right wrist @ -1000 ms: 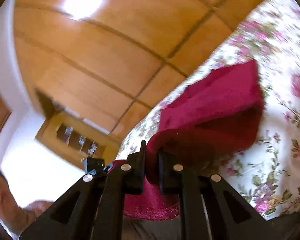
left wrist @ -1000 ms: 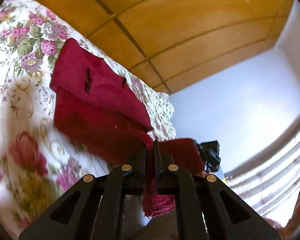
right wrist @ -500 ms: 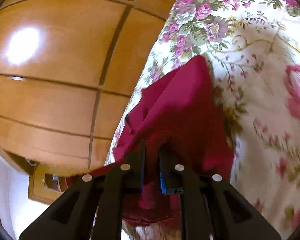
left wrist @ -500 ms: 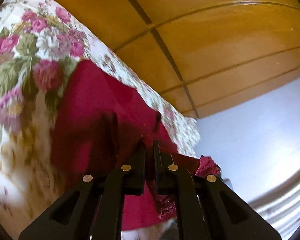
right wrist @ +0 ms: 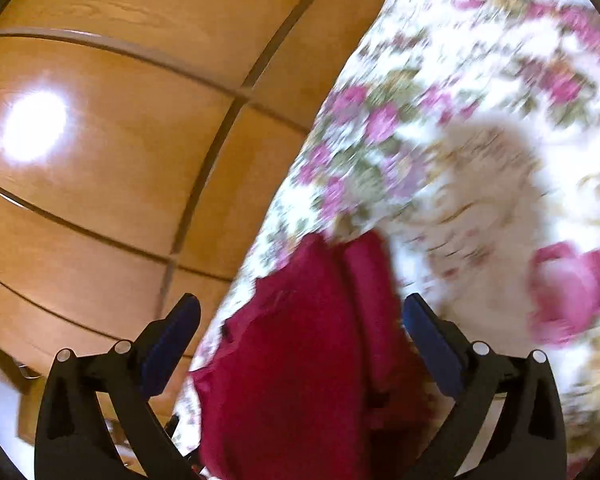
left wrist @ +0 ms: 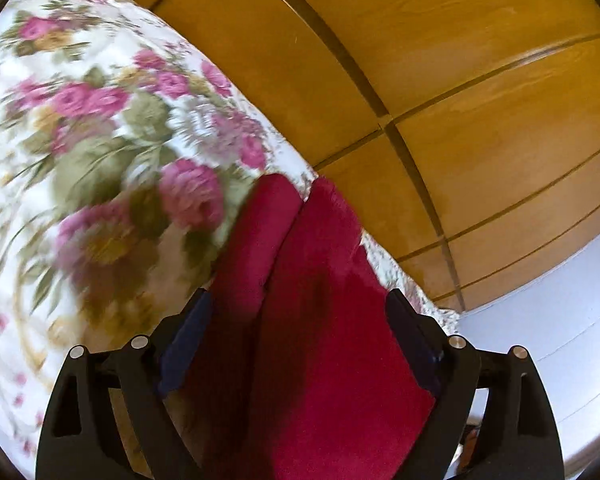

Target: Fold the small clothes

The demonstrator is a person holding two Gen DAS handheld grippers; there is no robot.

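A dark red garment lies folded on the floral bedspread. In the left wrist view it fills the space between the wide-open fingers of my left gripper, which grip nothing. In the right wrist view the same red garment lies between the spread fingers of my right gripper, which is also open. A fold line runs along the garment's top layer in both views. The lower part of the garment is hidden behind the gripper bodies.
A wooden panelled wardrobe stands behind the bed and shows in the right wrist view with a bright light reflection. A pale blue wall is at the right. The floral bedspread spreads around the garment.
Both grippers were shut on the red garment's edge and carried it over the rest of the cloth. Both have opened wide and let go, and the garment lies folded on the bed.
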